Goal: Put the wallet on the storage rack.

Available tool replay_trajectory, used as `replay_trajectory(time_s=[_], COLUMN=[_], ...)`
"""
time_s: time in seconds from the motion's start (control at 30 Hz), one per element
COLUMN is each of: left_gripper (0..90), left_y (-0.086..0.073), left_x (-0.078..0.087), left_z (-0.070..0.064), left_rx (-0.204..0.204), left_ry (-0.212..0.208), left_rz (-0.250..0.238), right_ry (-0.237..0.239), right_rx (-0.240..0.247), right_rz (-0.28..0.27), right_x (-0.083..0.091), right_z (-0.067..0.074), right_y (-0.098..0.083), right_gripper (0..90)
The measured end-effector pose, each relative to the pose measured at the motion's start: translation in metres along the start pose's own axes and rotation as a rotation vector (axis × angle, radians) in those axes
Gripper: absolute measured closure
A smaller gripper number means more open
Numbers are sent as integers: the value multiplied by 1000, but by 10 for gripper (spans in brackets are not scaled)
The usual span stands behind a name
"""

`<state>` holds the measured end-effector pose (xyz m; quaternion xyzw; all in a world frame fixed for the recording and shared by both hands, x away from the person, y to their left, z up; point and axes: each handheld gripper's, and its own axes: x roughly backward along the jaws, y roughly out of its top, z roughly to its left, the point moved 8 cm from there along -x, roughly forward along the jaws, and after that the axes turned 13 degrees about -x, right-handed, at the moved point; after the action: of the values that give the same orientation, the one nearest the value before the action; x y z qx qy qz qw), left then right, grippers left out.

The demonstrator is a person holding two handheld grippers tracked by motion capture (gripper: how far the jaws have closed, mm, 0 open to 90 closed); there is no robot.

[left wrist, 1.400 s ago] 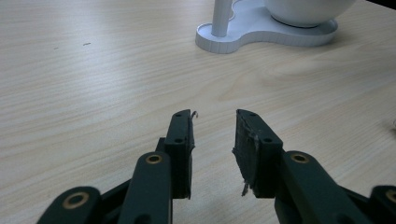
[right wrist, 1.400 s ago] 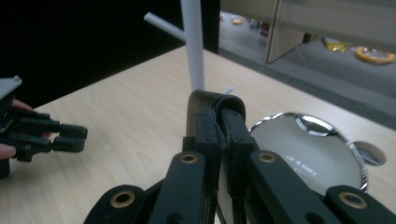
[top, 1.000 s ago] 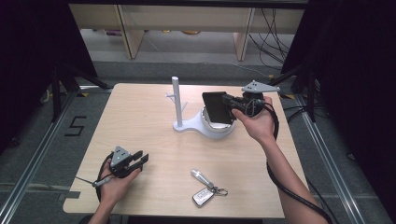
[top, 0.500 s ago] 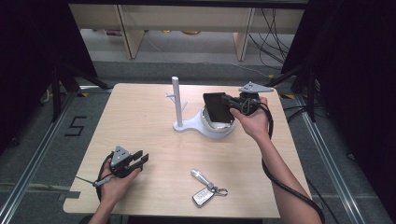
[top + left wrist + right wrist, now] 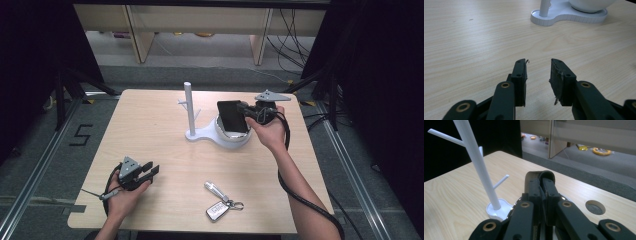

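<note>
My right gripper (image 5: 246,112) is shut on a black phone (image 5: 232,116) and holds it tilted just above the round dish (image 5: 235,141) of a white stand (image 5: 200,134). Whether the phone touches the dish I cannot tell. In the right gripper view the jaws of my right gripper (image 5: 541,182) press together on the phone's thin edge (image 5: 535,173), with the stand's branched pole (image 5: 477,162) to the left. At the table's front left, my left gripper (image 5: 149,170) rests open with nothing between its fingers. Bare wood lies under my left gripper (image 5: 538,72) in its own view.
A key fob with a ring and a silver key (image 5: 217,209) lies near the front edge, in the middle. The stand's base (image 5: 564,15) lies ahead of the left gripper. A round hole (image 5: 595,207) sits in the tabletop near the right gripper. The table's edges drop to a grey floor.
My right gripper has sunk a little with the phone, closer to the dish. The left gripper has stayed where it was.
</note>
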<state>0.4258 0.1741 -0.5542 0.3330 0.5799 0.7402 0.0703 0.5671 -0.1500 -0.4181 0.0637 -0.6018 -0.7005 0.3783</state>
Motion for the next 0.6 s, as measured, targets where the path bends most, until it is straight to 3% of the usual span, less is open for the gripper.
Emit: replay_trajectory(time_s=[0.03,0.07,0.1,0.13,0.2,0.3,0.37,0.43,0.5,0.53,0.6], left_gripper=[651,651,651,651,651,650,650,650,648,648,647], left_y=[1,1,0,2,2,1,2,2,1,1,1], left_x=[-1,-1,0,0,0,1,1,0,1,1,1], left_z=[2,2,0,1,2,1,3,3,1,1,2], left_rx=[-37,-37,-2,-30,-42,-8,-39,-40,-9,-8,-42], left_ry=[-4,-4,1,-5,1,1,1,0,0,1,0], left_rz=[-3,-3,0,-9,-9,-7,-7,-8,-5,-6,-7], right_ry=[-3,-1,4,-1,0,-21,-28,-19,-24,-20,-18], right_rx=[1,0,-24,1,-17,-36,-26,-22,-4,-20,-7], right_rz=[5,0,6,-3,-3,1,-3,-7,-16,-14,-11], right_x=[0,0,0,0,0,2,2,1,1,1,1], right_z=[-1,-1,0,-3,-3,-7,-8,-6,-7,-5,-3], right_y=[0,0,-2,-1,-1,-2,-2,-2,-1,-2,-2], right_gripper=[874,874,874,874,874,874,874,874,874,874,874])
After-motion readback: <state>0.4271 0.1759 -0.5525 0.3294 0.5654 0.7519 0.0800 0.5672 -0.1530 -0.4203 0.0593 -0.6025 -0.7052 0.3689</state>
